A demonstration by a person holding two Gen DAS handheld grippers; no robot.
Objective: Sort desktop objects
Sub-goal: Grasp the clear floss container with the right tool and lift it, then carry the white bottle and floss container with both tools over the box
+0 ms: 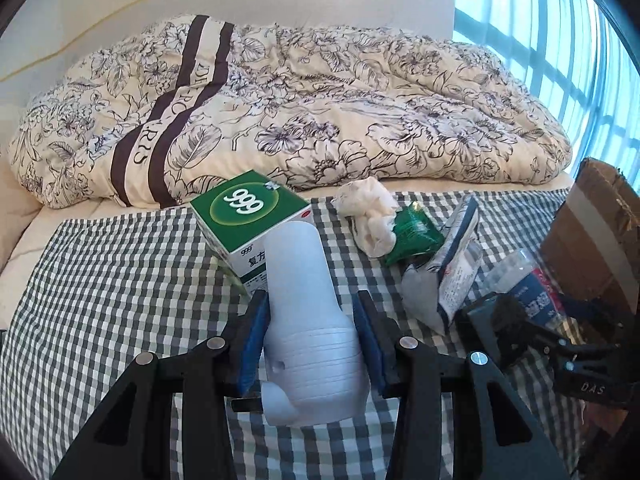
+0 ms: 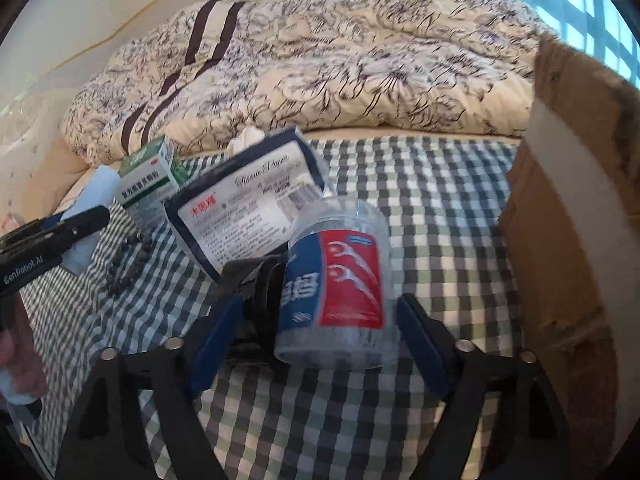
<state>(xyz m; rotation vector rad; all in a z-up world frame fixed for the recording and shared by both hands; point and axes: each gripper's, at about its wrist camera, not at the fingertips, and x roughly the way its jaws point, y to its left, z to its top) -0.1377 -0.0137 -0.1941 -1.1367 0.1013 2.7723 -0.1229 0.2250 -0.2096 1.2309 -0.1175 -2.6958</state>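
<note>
The left gripper (image 1: 312, 340) has its blue fingers (image 1: 253, 344) pressed on both sides of a white plastic bottle (image 1: 308, 320); the bottle points away from the camera, over the checked cloth (image 1: 120, 288) that covers the bed; just past the bottle's far end sits a green box (image 1: 248, 216) with "999" on top; the bottle hides one corner of that box; to the right of the green box lies a crumpled white tissue (image 1: 368, 216), touching a small green packet (image 1: 416, 232); right of the packet leans a tissue pack (image 1: 456, 264).

The right gripper (image 2: 320, 328) has its fingers (image 2: 424, 344) spread wide; a clear jar (image 2: 340, 288) with a red and blue label stands between them; there is a gap between the jar and the right finger, and I cannot tell if the left finger touches it; a black strap thing (image 2: 260, 280) lies just left of the jar; behind the jar is the tissue pack (image 2: 248, 216) with a dark blue edge; left of the jar, on the cloth, lies a string of dark beads (image 2: 128, 264); right of the jar stands a brown cardboard box (image 2: 560, 240); far behind the jar lies a flowery quilt (image 2: 320, 68) on the bed.
</note>
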